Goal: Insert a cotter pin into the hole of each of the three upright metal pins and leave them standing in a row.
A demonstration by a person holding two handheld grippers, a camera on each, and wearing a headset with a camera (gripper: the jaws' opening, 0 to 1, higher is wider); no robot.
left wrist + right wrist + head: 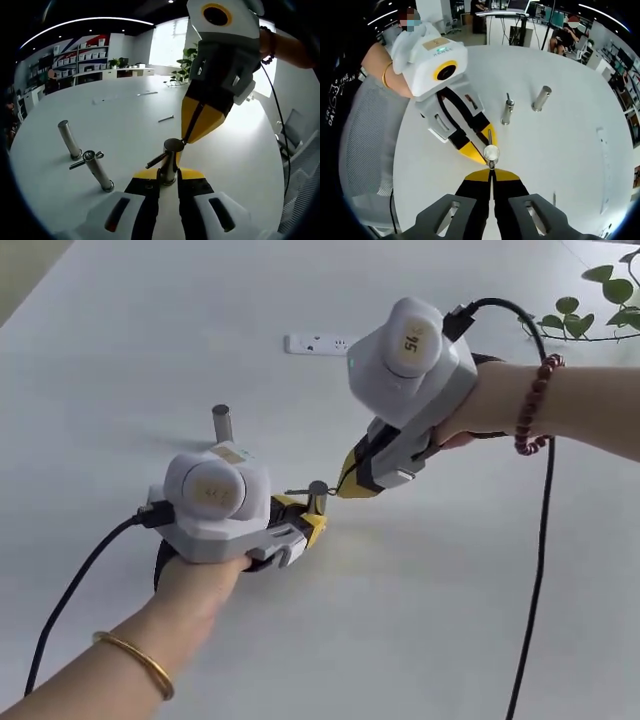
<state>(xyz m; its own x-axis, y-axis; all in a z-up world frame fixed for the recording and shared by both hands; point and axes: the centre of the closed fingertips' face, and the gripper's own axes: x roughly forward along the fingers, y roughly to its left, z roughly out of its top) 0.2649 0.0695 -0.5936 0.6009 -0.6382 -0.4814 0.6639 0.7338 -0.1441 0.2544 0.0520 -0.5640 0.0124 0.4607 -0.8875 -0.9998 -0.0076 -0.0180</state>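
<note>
Left gripper (169,175): clamped on the metal pin (170,159), low down, holding it upright.
Right gripper (491,176): jaws together, tips at that pin's head; pinching anything? Can't tell.
Cotter pin (156,161): crosswise through the hole, long axis running straight away from those closed tips, the nearer of the 2.

The left gripper (168,175) rises from the bottom centre, its yellow-tipped black jaws closed against the foot of an upright grey metal pin with a flat round head (170,156). A thin steel cotter pin (156,161) juts from its shaft toward the lower left. The white right gripper (188,140), yellow jaws pressed to a point, reaches down from the upper right and touches that head. At left on the white table (240,150) stand a second metal pin (98,171), crossed by its own cotter pin (80,163), and a bare third metal pin (69,140).
</note>
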